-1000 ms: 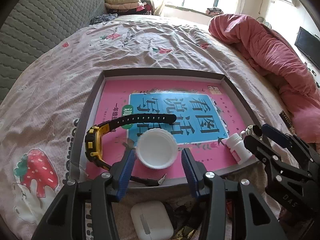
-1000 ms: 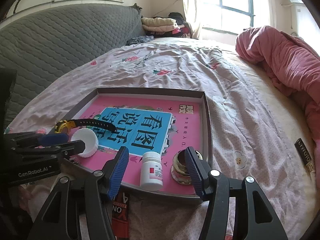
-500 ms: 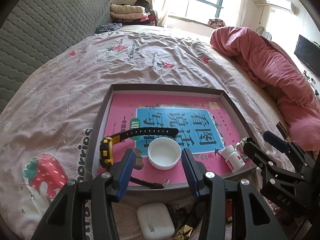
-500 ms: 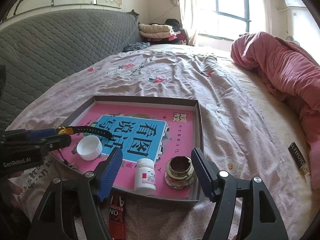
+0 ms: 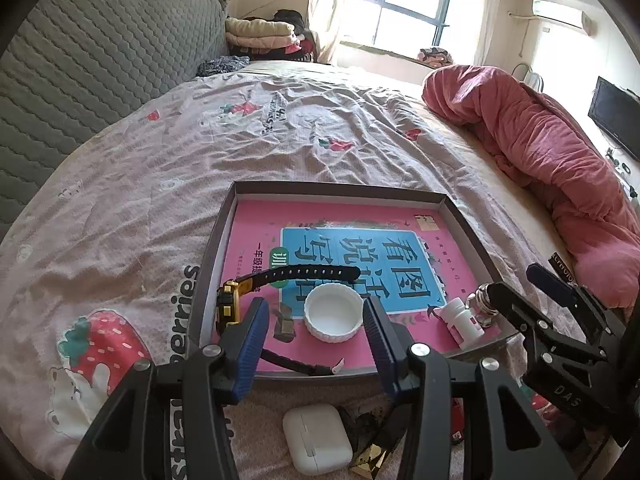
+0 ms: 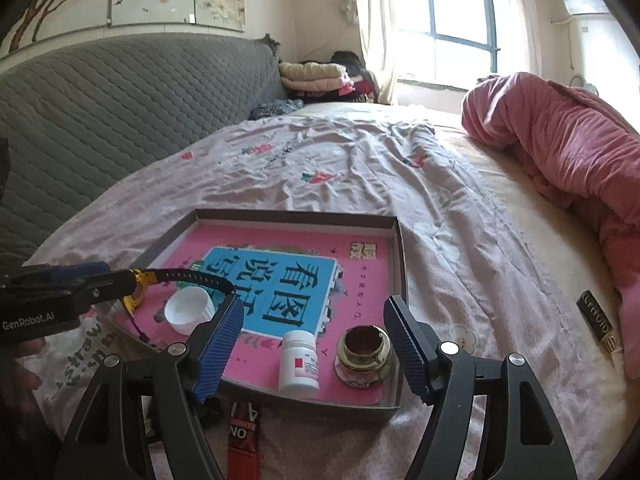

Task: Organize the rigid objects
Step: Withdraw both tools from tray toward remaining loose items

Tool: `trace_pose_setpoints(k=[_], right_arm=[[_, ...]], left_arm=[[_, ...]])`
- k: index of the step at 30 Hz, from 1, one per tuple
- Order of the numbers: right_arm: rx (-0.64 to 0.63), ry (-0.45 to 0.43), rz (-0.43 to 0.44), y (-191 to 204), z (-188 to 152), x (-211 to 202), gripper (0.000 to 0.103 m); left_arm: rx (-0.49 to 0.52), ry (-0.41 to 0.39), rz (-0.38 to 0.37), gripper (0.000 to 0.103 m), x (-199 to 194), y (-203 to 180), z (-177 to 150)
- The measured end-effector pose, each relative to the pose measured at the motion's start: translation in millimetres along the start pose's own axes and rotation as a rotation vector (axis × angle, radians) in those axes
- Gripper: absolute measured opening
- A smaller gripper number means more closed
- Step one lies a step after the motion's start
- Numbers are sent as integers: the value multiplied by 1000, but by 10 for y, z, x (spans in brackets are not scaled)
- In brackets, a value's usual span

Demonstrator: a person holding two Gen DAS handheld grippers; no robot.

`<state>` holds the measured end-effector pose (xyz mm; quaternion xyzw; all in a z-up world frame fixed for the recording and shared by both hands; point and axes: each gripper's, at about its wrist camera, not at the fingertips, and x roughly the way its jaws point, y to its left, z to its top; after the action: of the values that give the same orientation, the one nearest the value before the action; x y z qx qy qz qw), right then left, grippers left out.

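Rigid objects — watch (image 5: pixel 234 300), white lid (image 5: pixel 334 316), pill bottle (image 6: pixel 299 360), glass jar (image 6: pixel 364 354) — resting in tray (image 5: pixel 340 190) on bed; both grippers, left (image 5: pixel 314 336) and right (image 6: pixel 316 344), open-jawed, empty, the right's jaws just widened; next likely: white earbud case (image 5: pixel 318 442), outside tray.

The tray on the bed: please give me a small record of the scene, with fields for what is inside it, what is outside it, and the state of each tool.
container: shallow tray lying on the bed sheet
lining: pink book flat in the tray
inside: white lid with its open side up; watch; white pill bottle upright; small glass jar beside it
outside, near edge: white earbud case
left tool: open, nothing held
right tool: open, jaws have just been opening, nothing held
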<state>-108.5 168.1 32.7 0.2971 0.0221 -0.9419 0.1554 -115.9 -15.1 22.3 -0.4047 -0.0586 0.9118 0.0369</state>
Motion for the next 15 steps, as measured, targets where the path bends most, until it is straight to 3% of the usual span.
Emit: trace_pose_setpoints(k=[15], right_arm=[[-35,-23,-14,156,-82,-187,74]], left_arm=[[19,-12,-13,49,-197,-28,-41]])
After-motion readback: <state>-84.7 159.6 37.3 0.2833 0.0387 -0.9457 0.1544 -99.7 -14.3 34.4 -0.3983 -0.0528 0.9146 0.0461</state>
